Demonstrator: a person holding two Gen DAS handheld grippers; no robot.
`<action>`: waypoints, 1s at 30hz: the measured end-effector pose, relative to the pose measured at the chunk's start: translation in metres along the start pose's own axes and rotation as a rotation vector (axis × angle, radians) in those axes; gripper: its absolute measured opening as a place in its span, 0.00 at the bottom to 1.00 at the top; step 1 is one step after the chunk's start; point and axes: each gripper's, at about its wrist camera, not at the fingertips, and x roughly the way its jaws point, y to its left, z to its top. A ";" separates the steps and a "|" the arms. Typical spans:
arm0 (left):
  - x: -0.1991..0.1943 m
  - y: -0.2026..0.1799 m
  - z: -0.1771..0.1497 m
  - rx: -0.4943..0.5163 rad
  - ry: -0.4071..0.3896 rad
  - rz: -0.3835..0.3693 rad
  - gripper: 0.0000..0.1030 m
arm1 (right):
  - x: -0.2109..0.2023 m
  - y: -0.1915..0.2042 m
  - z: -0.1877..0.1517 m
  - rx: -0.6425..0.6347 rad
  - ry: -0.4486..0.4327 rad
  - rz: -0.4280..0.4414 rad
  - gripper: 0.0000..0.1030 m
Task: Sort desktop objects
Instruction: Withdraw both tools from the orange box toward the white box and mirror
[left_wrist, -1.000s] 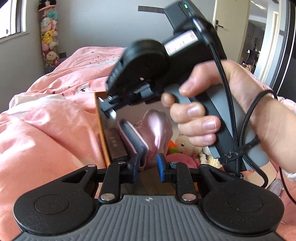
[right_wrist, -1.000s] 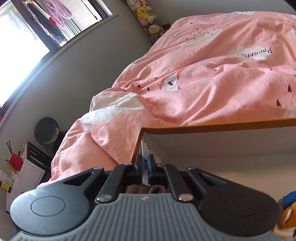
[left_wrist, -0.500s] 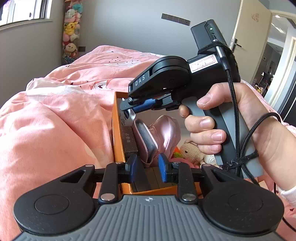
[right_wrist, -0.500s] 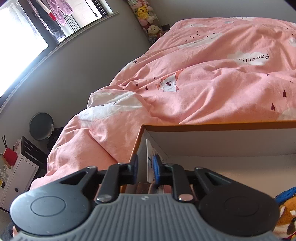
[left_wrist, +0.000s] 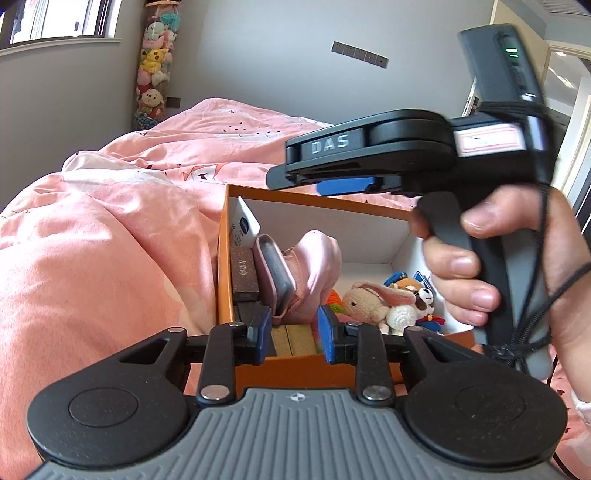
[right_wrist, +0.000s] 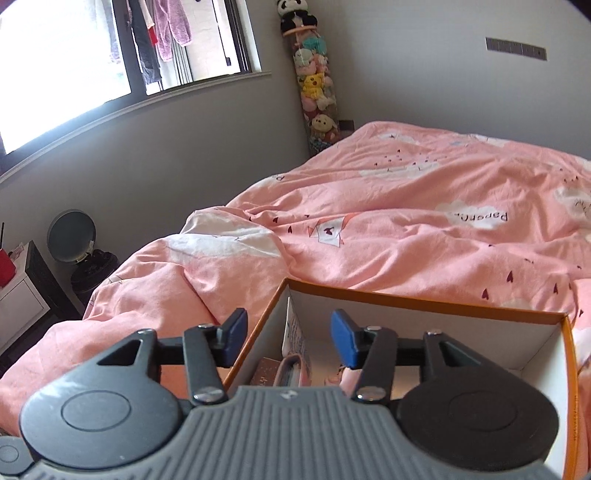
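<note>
Showing orange box on pink duvet, white inside. Along box's left wall: white card standing at far end, brown block nearer, pink-edged case leaning just right of block, pink pouch beside case. Plush toys lie at right of box. Left gripper hovers at near rim, jaws parted, nothing between pads. Right gripper above box's left corner, jaws opening, gripping nothing; right hand grips its handle.
</note>
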 end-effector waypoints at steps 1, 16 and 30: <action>0.000 -0.001 -0.002 0.006 0.005 -0.003 0.31 | -0.009 0.000 -0.003 -0.009 -0.017 -0.007 0.54; -0.010 -0.015 -0.029 0.040 0.044 -0.031 0.31 | -0.117 -0.016 -0.091 -0.075 -0.100 -0.213 0.71; -0.015 -0.029 -0.042 0.067 0.110 -0.057 0.31 | -0.149 -0.047 -0.161 -0.014 0.103 -0.412 0.74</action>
